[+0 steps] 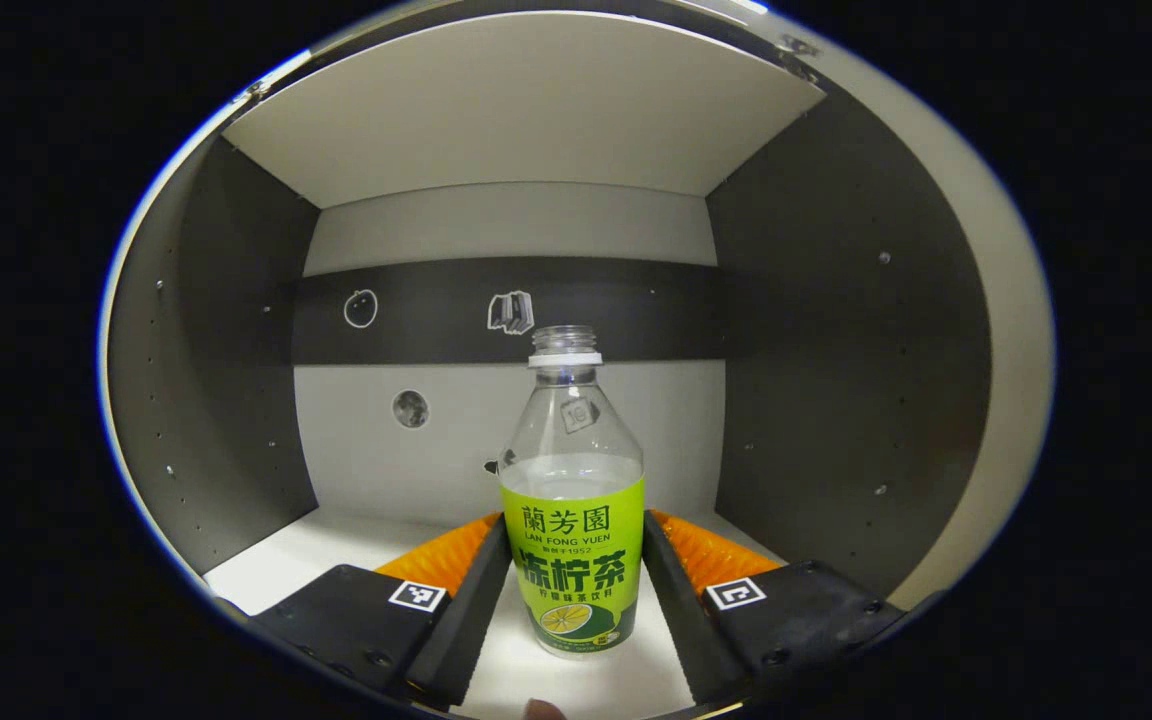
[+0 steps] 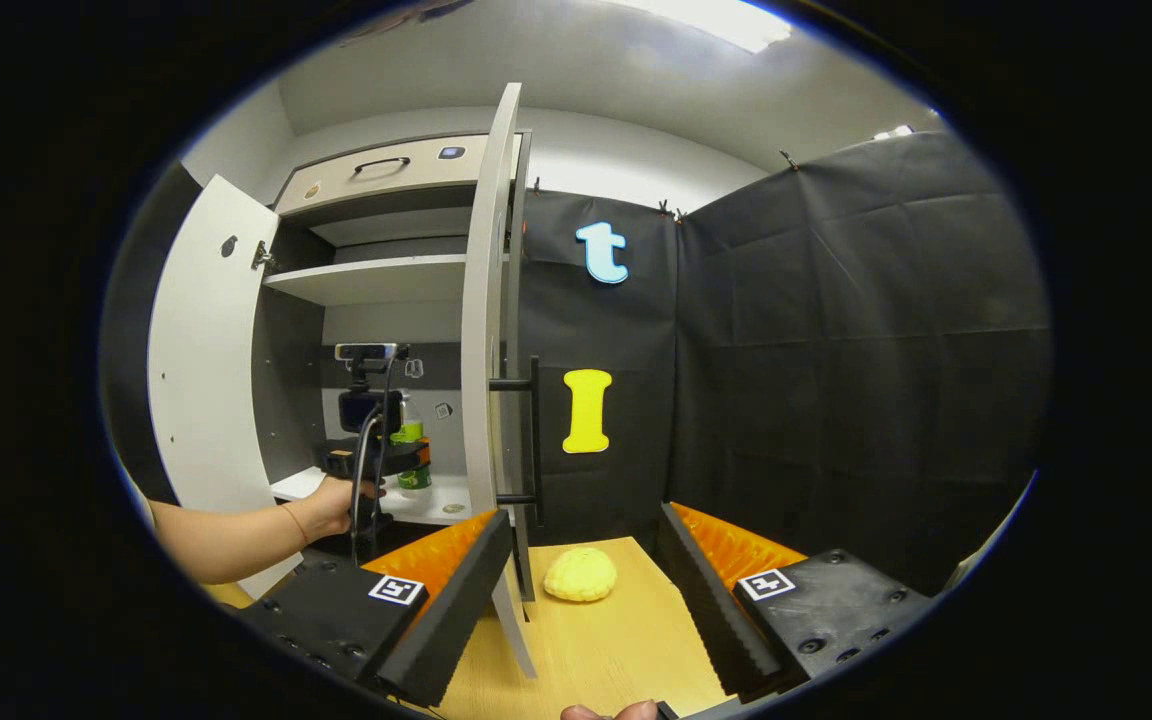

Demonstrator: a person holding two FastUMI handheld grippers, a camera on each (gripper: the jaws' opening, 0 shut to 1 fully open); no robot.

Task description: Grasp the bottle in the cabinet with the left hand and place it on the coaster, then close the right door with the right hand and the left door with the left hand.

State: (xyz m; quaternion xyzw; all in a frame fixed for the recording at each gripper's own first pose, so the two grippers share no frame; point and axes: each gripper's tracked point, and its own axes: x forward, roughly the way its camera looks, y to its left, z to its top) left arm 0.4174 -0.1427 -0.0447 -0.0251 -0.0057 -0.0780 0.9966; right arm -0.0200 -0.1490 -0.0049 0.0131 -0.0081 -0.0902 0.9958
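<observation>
Plastic bottle (image 1: 573, 500) between left fingers (image 1: 471, 590)

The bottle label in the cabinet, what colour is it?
The bottle label is bright lime green with darker green lettering, seen best in the left gripper view.

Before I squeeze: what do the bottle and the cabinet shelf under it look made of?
Bottle: clear thin plastic, likely; see-through upper body, glossy green wrap label, no cap on. Cabinet shelf: smooth matte white board, probably laminated; side walls show drilled peg holes.
</observation>
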